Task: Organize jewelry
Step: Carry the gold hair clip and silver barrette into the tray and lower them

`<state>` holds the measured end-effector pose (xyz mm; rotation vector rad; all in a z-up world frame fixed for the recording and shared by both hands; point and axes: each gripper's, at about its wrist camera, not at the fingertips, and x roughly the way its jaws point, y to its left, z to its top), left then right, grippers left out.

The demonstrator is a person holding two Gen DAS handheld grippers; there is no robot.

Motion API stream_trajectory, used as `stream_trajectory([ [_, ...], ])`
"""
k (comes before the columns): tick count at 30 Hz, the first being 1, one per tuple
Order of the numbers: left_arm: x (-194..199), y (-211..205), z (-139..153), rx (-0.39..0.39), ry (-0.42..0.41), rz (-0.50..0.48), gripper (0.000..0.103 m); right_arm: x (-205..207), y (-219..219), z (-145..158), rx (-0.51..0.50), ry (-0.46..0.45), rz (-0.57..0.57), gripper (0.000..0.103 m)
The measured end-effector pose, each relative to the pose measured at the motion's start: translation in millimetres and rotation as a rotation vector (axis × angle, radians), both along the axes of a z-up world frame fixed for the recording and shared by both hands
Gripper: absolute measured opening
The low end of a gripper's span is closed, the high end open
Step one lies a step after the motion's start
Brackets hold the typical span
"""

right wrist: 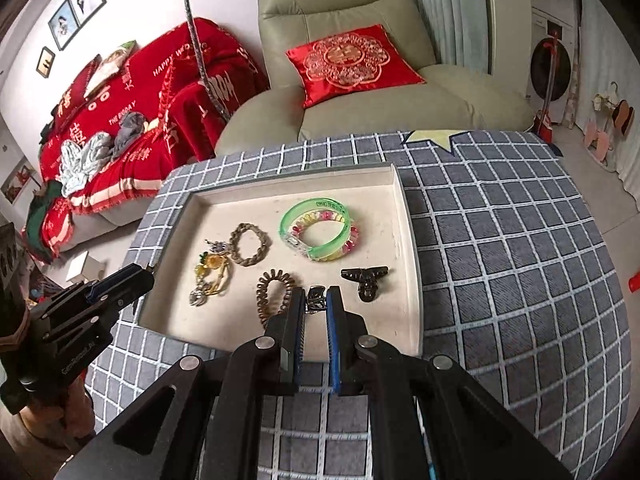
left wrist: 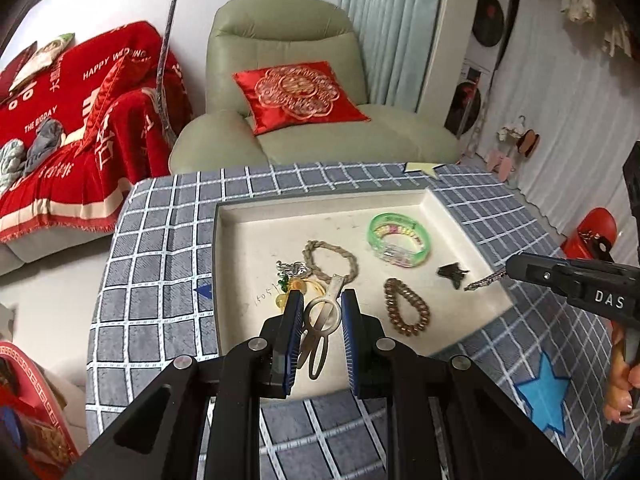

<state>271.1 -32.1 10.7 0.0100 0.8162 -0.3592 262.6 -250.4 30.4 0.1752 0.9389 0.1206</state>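
Note:
A cream tray [left wrist: 224, 264] [right wrist: 408, 240] lies on the checked tablecloth. In it are a green bangle [left wrist: 400, 240] [right wrist: 316, 232] with a pastel spiral tie, a braided rope bracelet [left wrist: 332, 260] [right wrist: 250, 244], a brown spiral hair tie [left wrist: 406, 306] [right wrist: 272, 294], a black hair claw [left wrist: 452, 272] [right wrist: 366, 278] and a gold keychain charm [left wrist: 296, 280] [right wrist: 210, 276]. My left gripper [left wrist: 322, 300] is shut on a silver folding-scissors-like metal piece [left wrist: 320, 328] over the tray's front. My right gripper [right wrist: 316, 294] [left wrist: 508, 274] is shut on a small dark metal clip [right wrist: 315, 300] with a chain [left wrist: 486, 280], above the tray's near right part.
A green armchair [left wrist: 304, 92] with a red cushion [right wrist: 352, 64] stands behind the table. A sofa with a red blanket [left wrist: 80, 128] is at the left. A blue star [left wrist: 548, 396] and a pale star [right wrist: 432, 138] mark the cloth. A hand [left wrist: 624, 396] holds the right gripper.

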Motion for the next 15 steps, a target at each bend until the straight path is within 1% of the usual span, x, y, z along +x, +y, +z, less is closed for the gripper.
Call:
stream_trajectory([
  [8,26.1,-4.5,-21.0,0.025,0.024,0.041,0.035,25.4,-0.9,-21.9,0.024,0.007,-0.021,0.011],
  [15,36.1,-10.5,-36.1,0.057,0.037,0.058,0.035,42.8,6.8,-37.9,0.035,0.001,-0.022,0.011],
])
